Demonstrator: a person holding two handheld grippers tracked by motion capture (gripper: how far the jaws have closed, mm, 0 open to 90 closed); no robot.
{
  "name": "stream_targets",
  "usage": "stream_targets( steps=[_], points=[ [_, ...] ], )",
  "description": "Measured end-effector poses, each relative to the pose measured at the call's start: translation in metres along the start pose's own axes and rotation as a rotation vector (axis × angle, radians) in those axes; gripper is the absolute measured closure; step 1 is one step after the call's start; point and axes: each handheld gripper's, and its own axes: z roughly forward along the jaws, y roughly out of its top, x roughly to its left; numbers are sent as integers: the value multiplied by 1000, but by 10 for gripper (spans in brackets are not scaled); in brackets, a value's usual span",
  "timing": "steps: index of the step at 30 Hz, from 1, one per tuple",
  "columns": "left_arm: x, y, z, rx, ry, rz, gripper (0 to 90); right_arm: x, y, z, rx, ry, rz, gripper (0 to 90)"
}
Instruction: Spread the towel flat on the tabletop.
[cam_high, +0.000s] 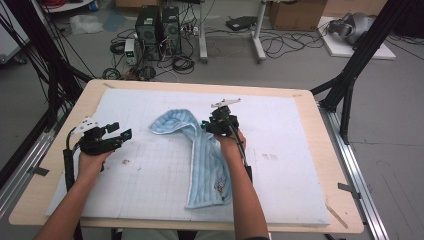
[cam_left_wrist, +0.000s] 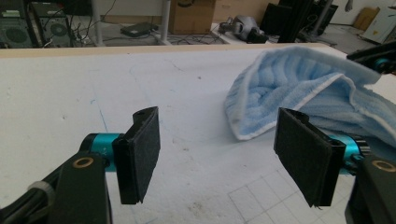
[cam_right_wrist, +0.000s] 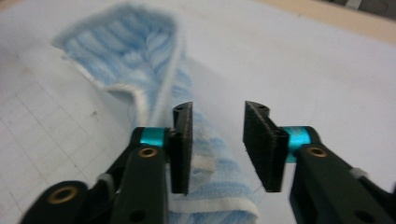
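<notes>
right gripper (cam_right_wrist: 215, 149): jaws apart, nothing pinched, just over the blue towel's (cam_high: 200, 155) folded ridge | left gripper (cam_left_wrist: 224, 154): I hold it wide, empty, beside the towel's far flap | step: folding mid-mat | next: I regrip an edge

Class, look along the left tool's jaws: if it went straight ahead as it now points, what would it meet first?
Probably the bare white mat; the blue towel lies just right of its line, though depth is hard to judge.
</notes>
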Motion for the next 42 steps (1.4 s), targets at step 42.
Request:
stream_targets(
  steps=[42],
  points=[
    [-62,-14,35,150,-215,90,338,-48,-26,-54,5,-387,-176,624]
  ],
)
